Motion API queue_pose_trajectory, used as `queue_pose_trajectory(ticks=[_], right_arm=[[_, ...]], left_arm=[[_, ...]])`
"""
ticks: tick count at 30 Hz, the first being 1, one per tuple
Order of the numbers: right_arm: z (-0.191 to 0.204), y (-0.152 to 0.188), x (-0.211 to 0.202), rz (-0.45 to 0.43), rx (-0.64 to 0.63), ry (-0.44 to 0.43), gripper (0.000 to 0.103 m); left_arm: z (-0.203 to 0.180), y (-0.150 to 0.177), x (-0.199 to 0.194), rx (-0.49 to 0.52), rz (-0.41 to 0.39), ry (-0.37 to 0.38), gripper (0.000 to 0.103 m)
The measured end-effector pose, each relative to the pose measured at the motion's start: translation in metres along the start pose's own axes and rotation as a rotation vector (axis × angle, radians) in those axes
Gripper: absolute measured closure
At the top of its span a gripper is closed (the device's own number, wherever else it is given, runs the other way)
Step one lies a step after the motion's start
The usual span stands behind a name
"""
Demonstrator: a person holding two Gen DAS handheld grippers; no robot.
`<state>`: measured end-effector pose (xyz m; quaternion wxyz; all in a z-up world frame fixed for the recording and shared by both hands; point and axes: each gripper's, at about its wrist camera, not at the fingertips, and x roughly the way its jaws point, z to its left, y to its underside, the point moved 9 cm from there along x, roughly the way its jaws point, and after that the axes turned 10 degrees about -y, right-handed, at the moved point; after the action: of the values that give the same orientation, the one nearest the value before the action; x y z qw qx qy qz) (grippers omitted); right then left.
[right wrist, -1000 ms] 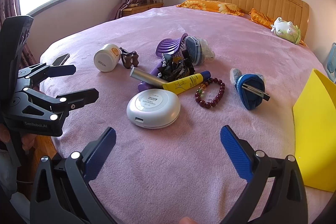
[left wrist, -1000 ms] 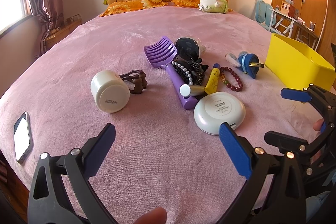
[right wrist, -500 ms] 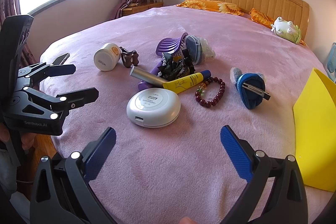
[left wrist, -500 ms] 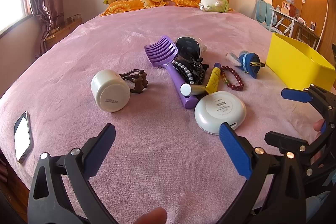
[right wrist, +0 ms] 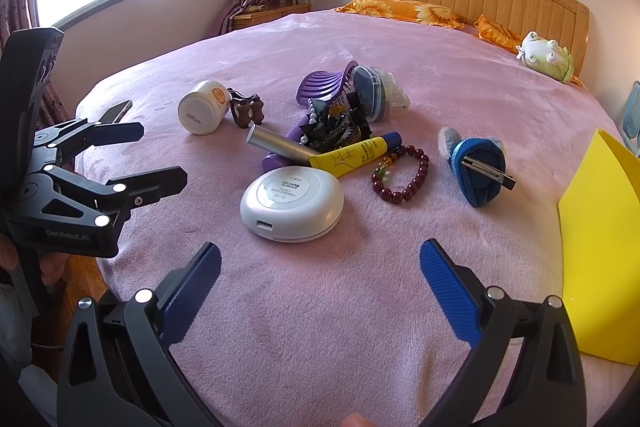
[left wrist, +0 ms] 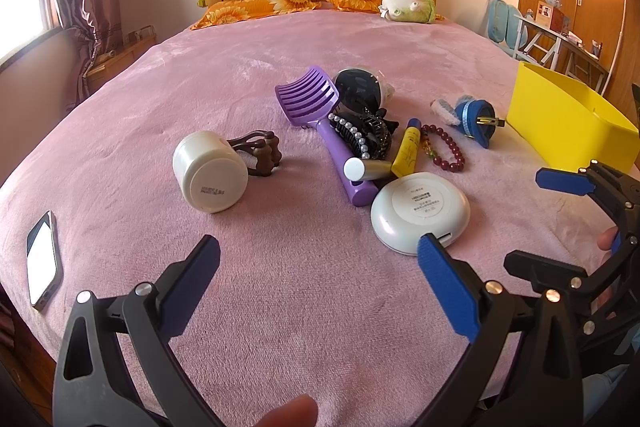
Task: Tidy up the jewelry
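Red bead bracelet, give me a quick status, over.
Left gripper and right gripper open, empty. Red bead bracelet on the pink blanket, untouched. Yellow tube touching its near side; yellow bin to the right.

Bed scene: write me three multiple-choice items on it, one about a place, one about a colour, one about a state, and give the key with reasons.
1. Where does the red bead bracelet lie?
A. inside the yellow bin
B. on the pink blanket, between the yellow tube and the blue hair clip
C. on top of the white jar

2. What colour is the hairbrush?
A. green
B. purple
C. white

3. How do the two grippers stand?
A. both open and empty
B. both shut on the bracelet
C. left shut on the white compact

Key:
1 B, since the beads rest on the pink blanket with the yellow tube on one side and the blue hair clip on the other.
2 B, its handle and teeth are purple.
3 A, the left gripper and the right gripper both show spread fingers with nothing between them.
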<state>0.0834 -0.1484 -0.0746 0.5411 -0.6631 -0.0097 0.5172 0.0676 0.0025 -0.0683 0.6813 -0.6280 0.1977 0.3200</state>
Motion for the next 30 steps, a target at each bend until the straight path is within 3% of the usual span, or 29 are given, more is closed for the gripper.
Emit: queue_pose_trajectory(ticks=[30], right_arm=[[-0.009, 0.007, 0.007, 0.006, 0.02, 0.004, 0.003]], left_arm=[[-0.006, 0.008, 0.006, 0.009, 0.032, 0.025, 0.006]])
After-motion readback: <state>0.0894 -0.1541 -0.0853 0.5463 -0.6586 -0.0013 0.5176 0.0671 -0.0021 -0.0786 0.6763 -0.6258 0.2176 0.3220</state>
